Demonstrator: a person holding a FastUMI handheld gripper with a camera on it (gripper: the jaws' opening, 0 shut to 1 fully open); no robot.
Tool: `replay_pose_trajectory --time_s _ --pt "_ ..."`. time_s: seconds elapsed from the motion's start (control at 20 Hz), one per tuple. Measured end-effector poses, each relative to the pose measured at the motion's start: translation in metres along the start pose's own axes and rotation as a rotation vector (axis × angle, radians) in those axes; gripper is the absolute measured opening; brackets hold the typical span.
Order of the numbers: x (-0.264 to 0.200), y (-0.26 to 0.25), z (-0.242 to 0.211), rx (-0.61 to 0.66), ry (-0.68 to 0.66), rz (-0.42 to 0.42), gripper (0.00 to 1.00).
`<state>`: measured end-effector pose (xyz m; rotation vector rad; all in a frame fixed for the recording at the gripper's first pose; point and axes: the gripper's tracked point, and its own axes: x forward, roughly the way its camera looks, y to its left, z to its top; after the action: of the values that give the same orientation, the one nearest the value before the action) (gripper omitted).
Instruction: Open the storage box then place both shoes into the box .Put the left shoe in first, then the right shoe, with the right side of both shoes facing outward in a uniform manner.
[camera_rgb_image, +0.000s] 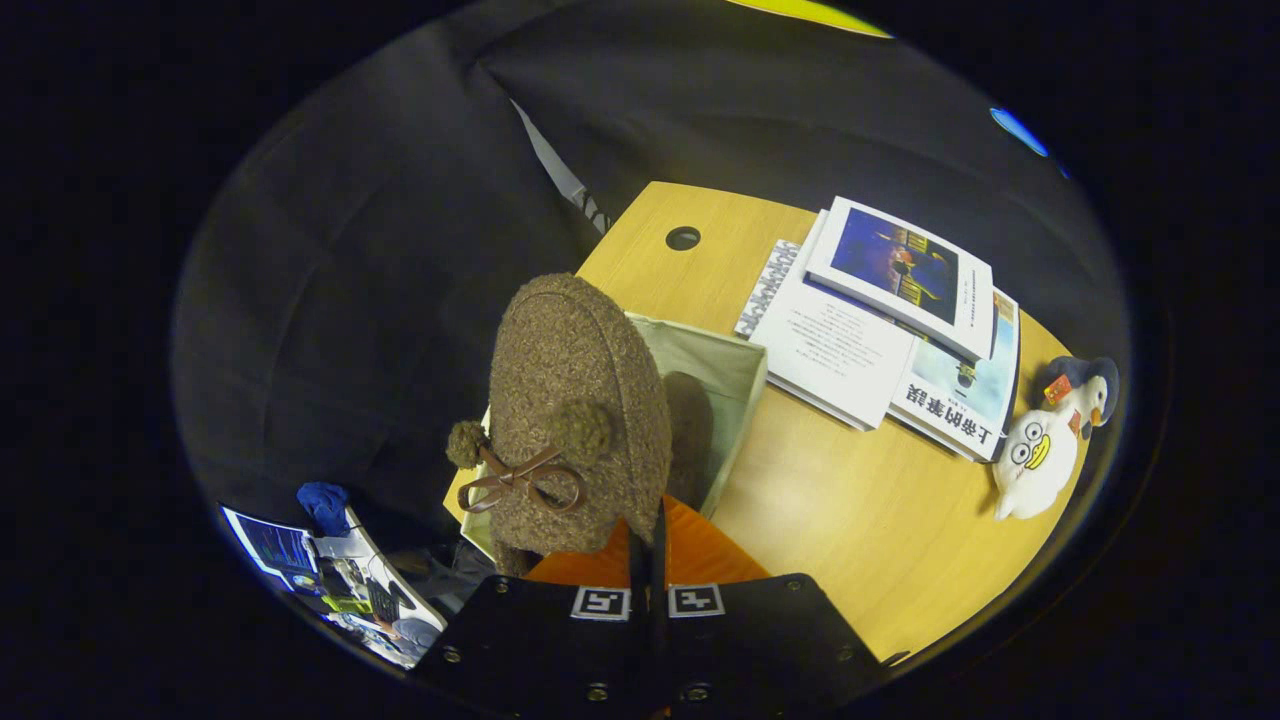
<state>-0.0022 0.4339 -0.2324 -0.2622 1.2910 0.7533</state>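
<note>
The gripper (648, 560) had its fingers pressed close together, pinching the rear edge of a brown fuzzy slipper (575, 410), which hung just ahead of them with its long axis running away from the fingers, toe end farthest. The slipper was nubbly, boucle-like cloth with a rounded toe, a thin brown bow and two pompoms. It hovered over the open mouth of the storage box (735, 370), a soft-walled beige fabric bin standing on the wooden tabletop (850, 520). Whether another shoe already lay inside could not be told. Lowering it straight down looked like the likely next move. Beyond the box lay stacked books (880, 330) and, near them, a plush penguin (1045, 450).
</note>
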Motion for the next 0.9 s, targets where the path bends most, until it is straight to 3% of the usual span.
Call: replay_pose_trajectory --time_s 0.5,0.75,0.9 --pt "0.043 0.027 0.002 0.043 0.011 0.032 0.0" --pt "0.025 0.032 0.0 0.033 -0.072 0.065 1.0" --pt "-0.003 0.024 0.007 0.038 -0.196 0.066 1.0"
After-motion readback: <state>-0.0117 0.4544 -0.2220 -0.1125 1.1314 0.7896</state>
